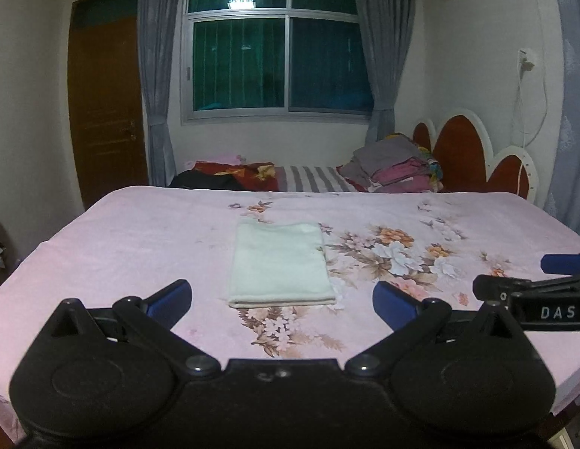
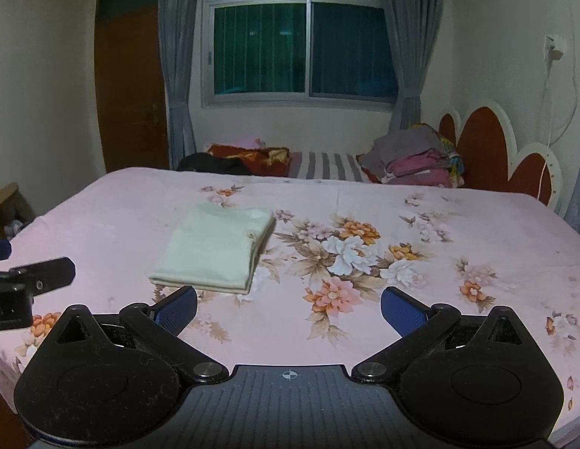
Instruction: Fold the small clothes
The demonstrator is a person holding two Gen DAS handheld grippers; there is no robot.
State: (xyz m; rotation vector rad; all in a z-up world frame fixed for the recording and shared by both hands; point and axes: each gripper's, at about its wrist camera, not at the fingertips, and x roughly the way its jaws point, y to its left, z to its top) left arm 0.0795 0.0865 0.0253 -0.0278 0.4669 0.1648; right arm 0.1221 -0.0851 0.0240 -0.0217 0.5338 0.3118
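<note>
Folded cloth on bed

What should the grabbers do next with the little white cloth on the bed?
Probably nothing more to it: the white cloth already lies folded in a neat rectangle on the pink bedspread, and the left gripper and right gripper are open and empty. I'd pull both back.

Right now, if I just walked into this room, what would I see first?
First you'd spot the pale folded cloth lying flat in the middle of the pink flowery bedspread, just ahead of the open left gripper. The open right gripper hangs over the big flower print beside it. Far back, a pile of clothes sits by the red headboard.
</note>
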